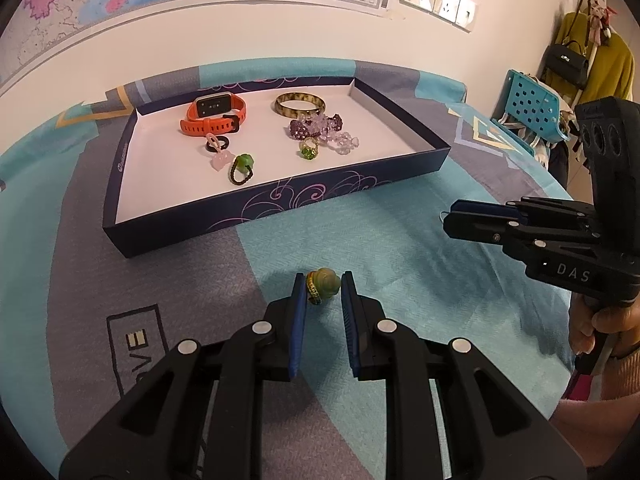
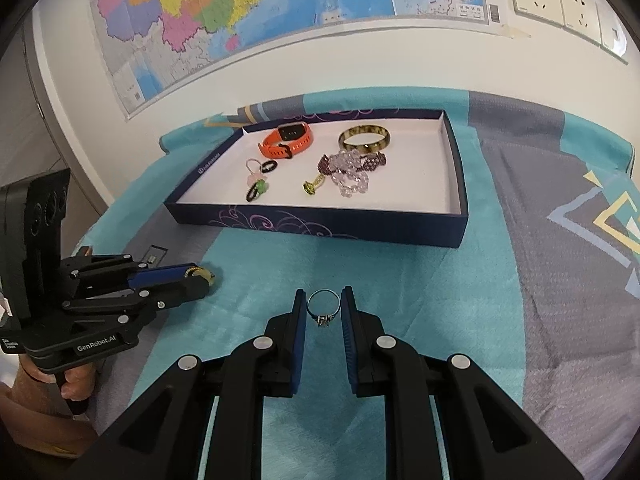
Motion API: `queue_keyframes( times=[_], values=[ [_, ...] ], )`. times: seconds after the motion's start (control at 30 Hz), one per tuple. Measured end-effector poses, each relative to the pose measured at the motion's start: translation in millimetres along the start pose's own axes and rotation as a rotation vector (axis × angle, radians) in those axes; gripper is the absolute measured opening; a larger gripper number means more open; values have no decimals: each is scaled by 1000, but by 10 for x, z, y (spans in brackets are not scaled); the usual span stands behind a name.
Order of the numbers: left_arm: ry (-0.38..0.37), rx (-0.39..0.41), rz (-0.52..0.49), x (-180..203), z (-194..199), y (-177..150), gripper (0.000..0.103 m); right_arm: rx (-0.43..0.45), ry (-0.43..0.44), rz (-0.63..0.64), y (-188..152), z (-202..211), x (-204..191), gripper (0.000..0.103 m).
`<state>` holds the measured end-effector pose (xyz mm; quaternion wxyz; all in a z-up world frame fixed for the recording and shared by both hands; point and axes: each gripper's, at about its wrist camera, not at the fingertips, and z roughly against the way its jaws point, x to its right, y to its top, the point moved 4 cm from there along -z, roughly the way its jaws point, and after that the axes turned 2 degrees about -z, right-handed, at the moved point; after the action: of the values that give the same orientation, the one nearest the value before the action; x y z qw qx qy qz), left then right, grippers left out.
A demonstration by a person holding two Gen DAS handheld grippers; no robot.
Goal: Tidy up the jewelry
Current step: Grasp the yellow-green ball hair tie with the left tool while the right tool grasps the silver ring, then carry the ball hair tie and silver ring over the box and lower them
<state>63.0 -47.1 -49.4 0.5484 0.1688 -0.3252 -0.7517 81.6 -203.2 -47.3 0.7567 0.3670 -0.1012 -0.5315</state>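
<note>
My left gripper (image 1: pixel 322 279) is shut on a gold ring with a green stone (image 1: pixel 326 283), held just above the teal cloth. In the right wrist view that left gripper (image 2: pixel 202 276) sits at the left with the ring at its tip. My right gripper (image 2: pixel 323 294) is shut on a thin silver ring with a clear stone (image 2: pixel 323 321), its band spanning the blue pads. The dark blue tray (image 1: pixel 280 204) beyond both grippers holds an orange watch (image 1: pixel 214 114), a mottled bangle (image 1: pixel 299 104), purple bead bracelets (image 1: pixel 316 128) and small rings.
A patterned teal and grey cloth (image 2: pixel 440 300) covers the table. The tray's front wall (image 2: pixel 320 224) stands between the grippers and the jewelry. A blue perforated chair (image 1: pixel 528 108) and hanging bags are at the far right. A map and sockets are on the wall.
</note>
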Motion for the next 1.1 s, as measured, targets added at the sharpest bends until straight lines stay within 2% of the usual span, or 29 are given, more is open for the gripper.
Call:
queue_keyframes(
  times=[1.1],
  values=[
    [11, 70, 7, -46, 207, 210, 18, 41, 26, 46, 240, 68, -151, 15]
  ],
)
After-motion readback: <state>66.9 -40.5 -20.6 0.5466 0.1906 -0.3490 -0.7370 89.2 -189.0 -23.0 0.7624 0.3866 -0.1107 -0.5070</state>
